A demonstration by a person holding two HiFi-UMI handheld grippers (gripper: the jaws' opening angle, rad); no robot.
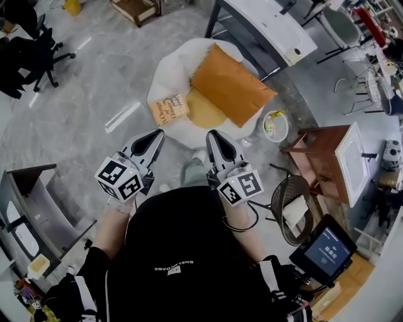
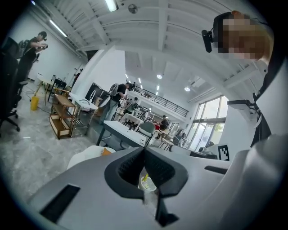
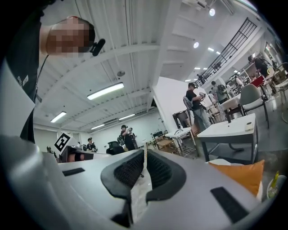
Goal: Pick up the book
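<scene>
Our left gripper and right gripper are clenched on nothing, short of the book lying on what looks like a soft white seat, so arriving unopened we might shove it off.

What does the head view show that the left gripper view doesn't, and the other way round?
Only the head view: the book lying on the white seat, and a tablet screen. Only the left gripper view: ceiling lights and a person standing at a far table. Both: the left gripper, jaws shut and empty, the orange cushion, and the white table.
</scene>
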